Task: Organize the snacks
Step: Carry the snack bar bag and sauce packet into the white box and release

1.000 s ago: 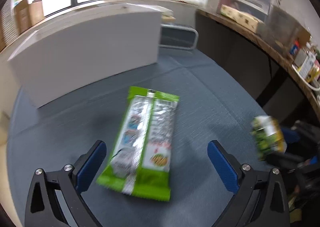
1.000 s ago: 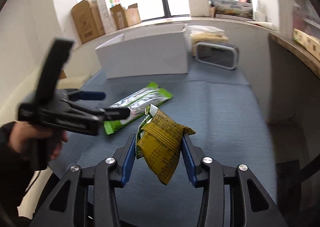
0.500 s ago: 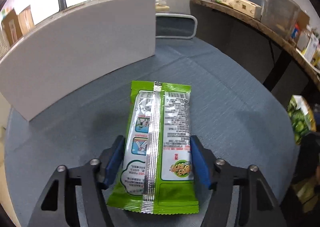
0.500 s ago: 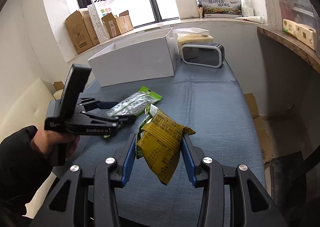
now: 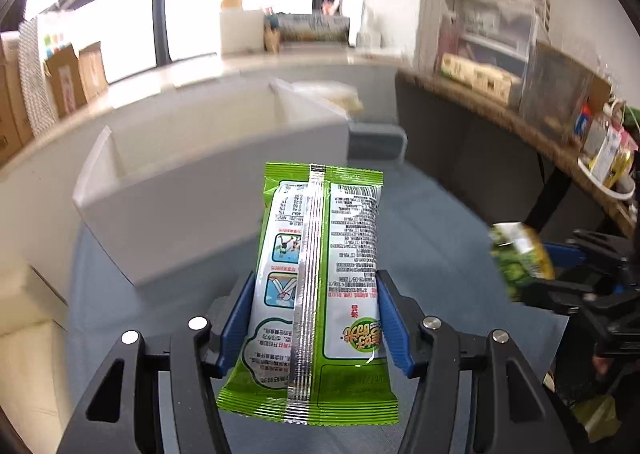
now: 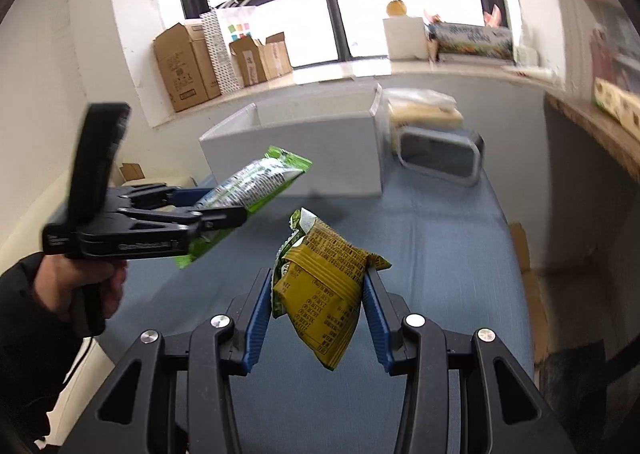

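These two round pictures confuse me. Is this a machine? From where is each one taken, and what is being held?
No robot: a person holds a hand tool with two jaws in each hand, and a camera on each tool looks along those jaws. In the left tool's view, the left gripper clamps a long green snack pack, lifted off the blue-grey table. In the right tool's view, the right gripper clamps an olive-yellow snack bag; the person's left hand appears there too. Behind stands an open white box; its contents are hidden.
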